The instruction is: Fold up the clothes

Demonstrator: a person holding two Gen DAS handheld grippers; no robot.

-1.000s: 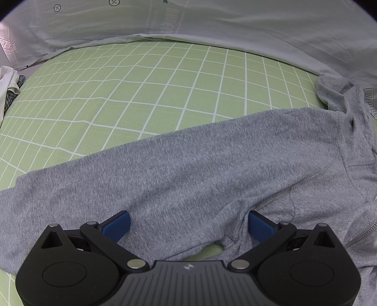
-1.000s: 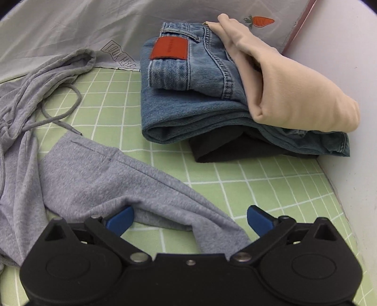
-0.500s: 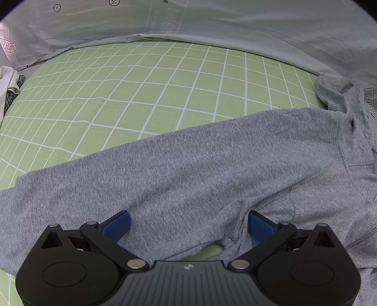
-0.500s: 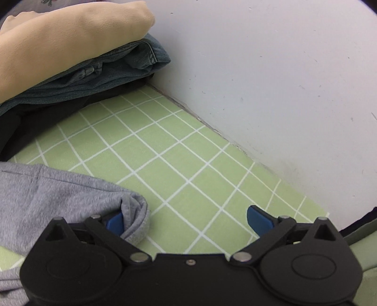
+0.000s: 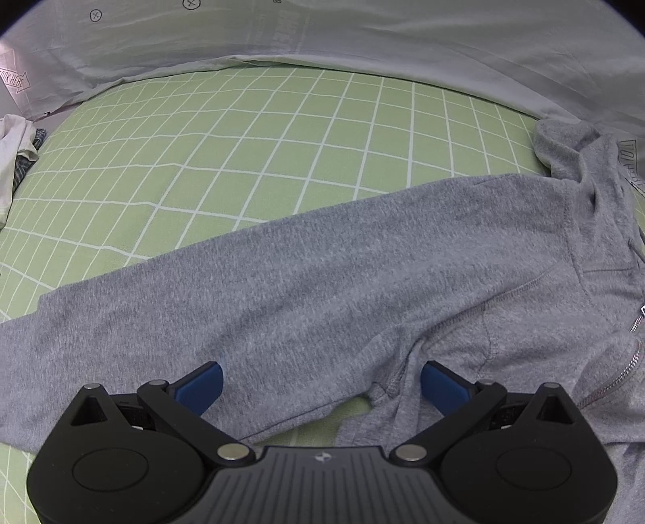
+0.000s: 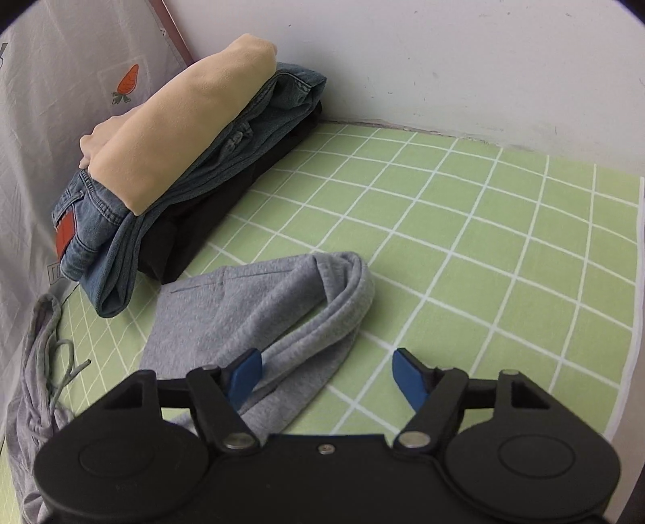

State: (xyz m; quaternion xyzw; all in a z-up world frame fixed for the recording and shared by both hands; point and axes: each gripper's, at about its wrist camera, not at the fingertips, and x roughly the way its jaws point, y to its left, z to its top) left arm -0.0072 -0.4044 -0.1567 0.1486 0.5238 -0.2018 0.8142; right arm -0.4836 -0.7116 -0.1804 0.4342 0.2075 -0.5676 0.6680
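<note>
Nearest the right gripper (image 6: pixel 326 375), its blue jaws are closing with the doubled-back sleeve (image 6: pixel 318 306) of the grey hoodie (image 5: pixel 322 282) lying just inside the left pad; the pads do not yet press it, so nothing is held. Approaching over the sleeve's fold looks meant to catch both layers at once, so the arm of the garment can be carried across the body in one move. Just ahead and to the left of this gripper the drawstring (image 6: pixel 64 362) trails loose. Further off to the left stands a stack of finished clothes, a tan garment (image 6: pixel 185 121) on folded jeans (image 6: pixel 121 250) on something black, probably parked there to keep the working area free.

The left gripper (image 5: pixel 320 383) hangs wide over the other sleeve and the armpit seam, gripping nothing; it looks poised to pin or pick that side. The zipper (image 5: pixel 629 358) runs off to its right.

Everything lies on a green checked sheet (image 5: pixel 242 161). Beyond it are pale printed bedding (image 5: pixel 363 36) and, past the right gripper, a white wall (image 6: pixel 463 60)
</note>
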